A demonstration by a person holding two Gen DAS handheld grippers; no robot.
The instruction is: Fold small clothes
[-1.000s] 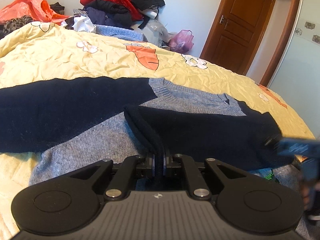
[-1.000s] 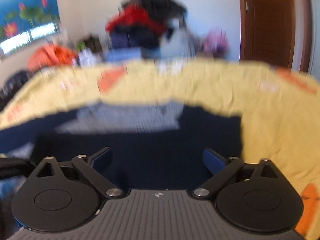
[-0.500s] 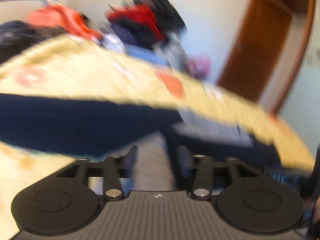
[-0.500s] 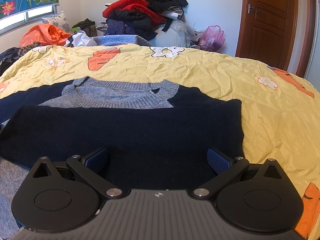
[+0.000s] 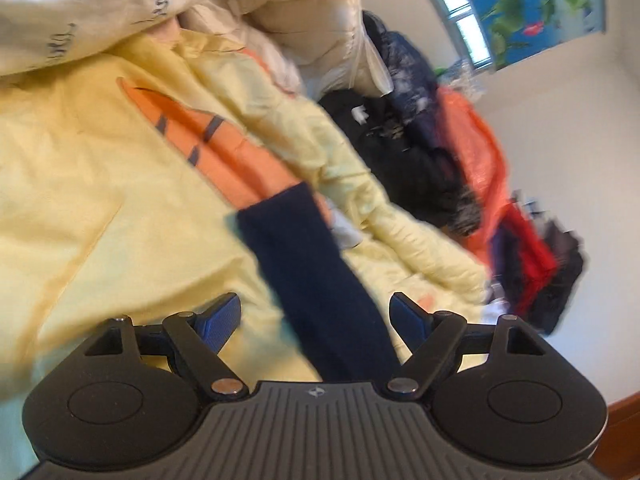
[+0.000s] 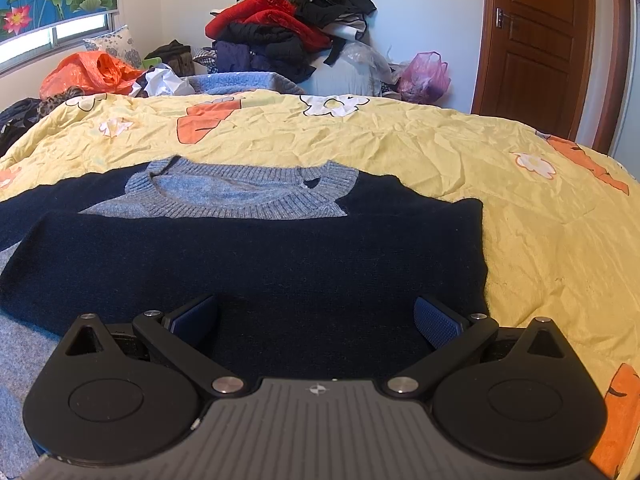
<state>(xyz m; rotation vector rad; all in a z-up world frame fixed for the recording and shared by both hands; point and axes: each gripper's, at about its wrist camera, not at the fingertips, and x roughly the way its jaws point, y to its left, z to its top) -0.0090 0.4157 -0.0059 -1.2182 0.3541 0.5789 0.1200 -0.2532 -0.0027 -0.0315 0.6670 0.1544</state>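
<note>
A clothes heap (image 6: 292,20) sits beyond my sweater (image 6: 240,248) on the bed (image 6: 400,140). My left tongs (image 5: 316,316), clamped on its sleeve (image 5: 316,272) a second ago, are opening astride it untouched. My right tongs (image 6: 316,316) gape wide, empty.

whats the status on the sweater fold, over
Left claw opening, dark navy sleeve lying between the jaws. Right claw open over navy-and-grey knit sweater. Nothing in the way.

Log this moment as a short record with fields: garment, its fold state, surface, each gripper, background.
garment: grey and navy knit sweater, neck away from the right wrist camera
fold state: one navy sleeve folded across the chest; the other navy sleeve lies stretched out on the quilt
surface: yellow quilt with orange and white prints
left gripper: jaws opening, outstretched sleeve between them, pads not touching it
right gripper: open over the folded sleeve, holding nothing
background: clothes pile, wooden door
</note>
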